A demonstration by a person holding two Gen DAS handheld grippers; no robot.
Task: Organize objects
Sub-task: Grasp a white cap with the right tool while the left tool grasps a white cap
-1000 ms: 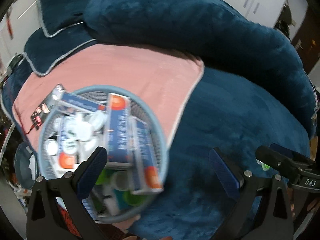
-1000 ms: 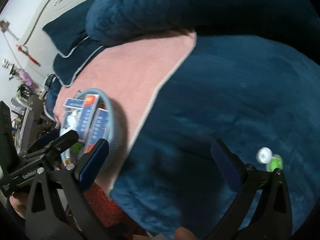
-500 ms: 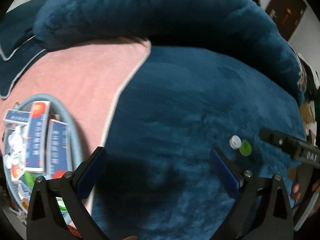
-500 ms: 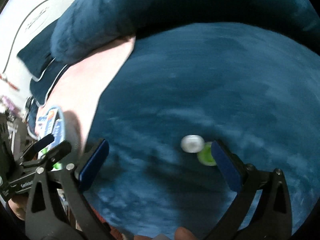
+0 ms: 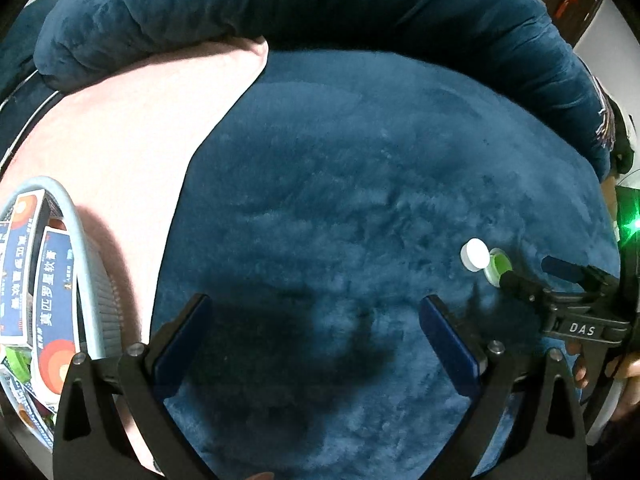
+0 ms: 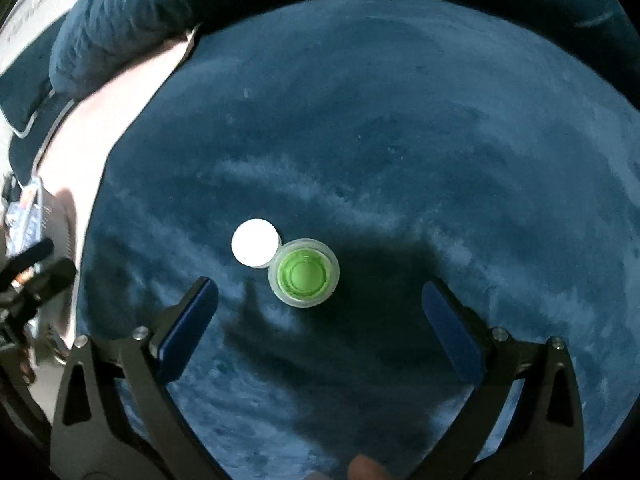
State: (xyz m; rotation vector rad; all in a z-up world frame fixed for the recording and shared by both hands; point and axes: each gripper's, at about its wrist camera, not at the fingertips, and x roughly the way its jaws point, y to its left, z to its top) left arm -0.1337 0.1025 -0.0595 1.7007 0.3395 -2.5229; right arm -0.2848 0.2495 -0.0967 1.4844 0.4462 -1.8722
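Note:
A small white-capped bottle (image 6: 255, 242) and a green-bottomed bottle (image 6: 304, 273) lie touching each other on the dark blue plush cushion (image 6: 400, 140). My right gripper (image 6: 318, 300) is open and empty, just above and around the green bottle. In the left wrist view the same two bottles, white (image 5: 475, 254) and green (image 5: 498, 267), lie at the right, with my right gripper (image 5: 536, 276) next to them. My left gripper (image 5: 314, 320) is open and empty over bare cushion. A light blue basket (image 5: 86, 264) with several blue medicine boxes (image 5: 54, 308) sits at the far left.
A pink cloth (image 5: 132, 132) lies under the basket on the cushion's left part. A thick blue plush bolster (image 5: 320, 4) curves around the back and right. A green light (image 5: 632, 224) glows at the right edge.
Both grippers have swung right, away from the basket. The right gripper has closed in on the two small bottles, which now lie between its open fingers.

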